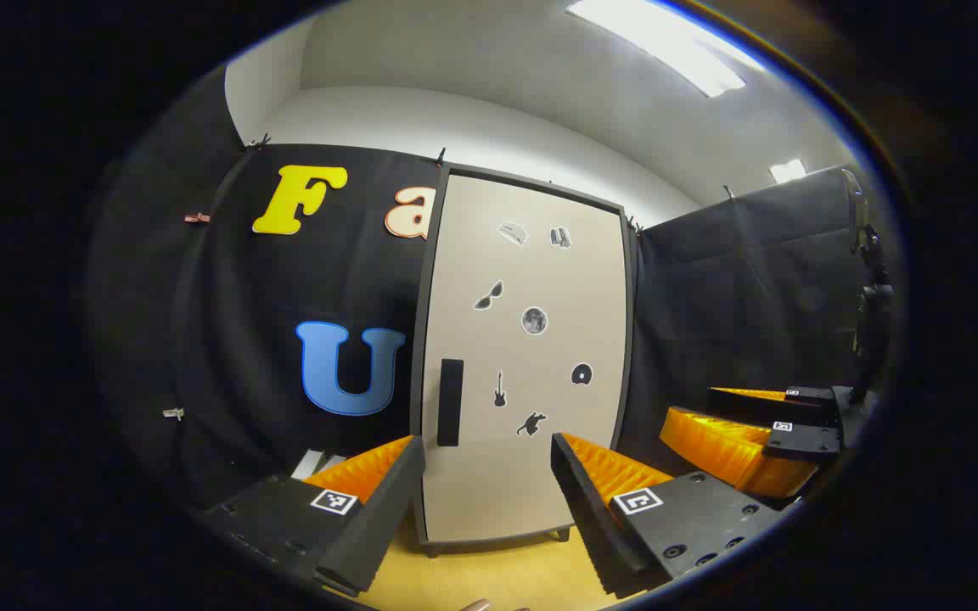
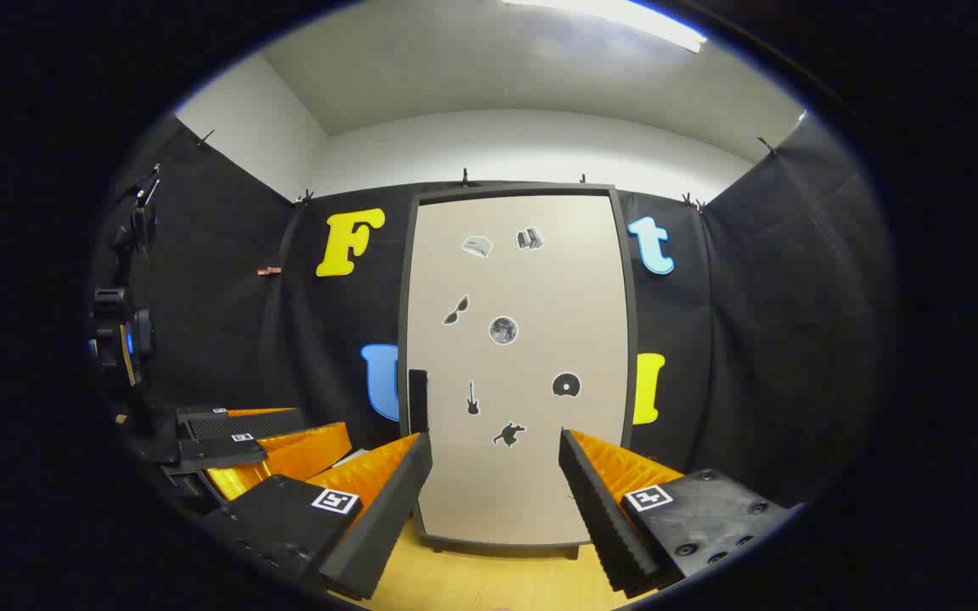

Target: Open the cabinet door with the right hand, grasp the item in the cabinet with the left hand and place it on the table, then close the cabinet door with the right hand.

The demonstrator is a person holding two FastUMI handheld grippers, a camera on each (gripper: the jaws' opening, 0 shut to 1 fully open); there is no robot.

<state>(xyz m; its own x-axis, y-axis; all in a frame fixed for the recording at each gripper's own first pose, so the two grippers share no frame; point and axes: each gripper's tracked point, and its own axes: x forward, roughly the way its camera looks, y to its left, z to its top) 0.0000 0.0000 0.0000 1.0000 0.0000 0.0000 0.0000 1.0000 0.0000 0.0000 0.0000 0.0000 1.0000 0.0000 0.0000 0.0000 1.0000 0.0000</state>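
In the left gripper view the left gripper [image 1: 485, 501] has its fingers spread wide with nothing between them, above the yellow wooden counter [image 1: 489, 573]. The right gripper [image 2: 493, 501] in its own view likewise stands wide and holds nothing; it also appears off to the side in the left gripper view. Bare counter lies between both grippers and the cabinet [image 2: 514, 365]. The cabinet stands upright on short feet, tall axis vertical, its beige door [image 1: 527, 356] shut and facing the grippers. A dark vertical handle [image 1: 450, 401] sits near the door's left edge. Black cloth walls close in behind.
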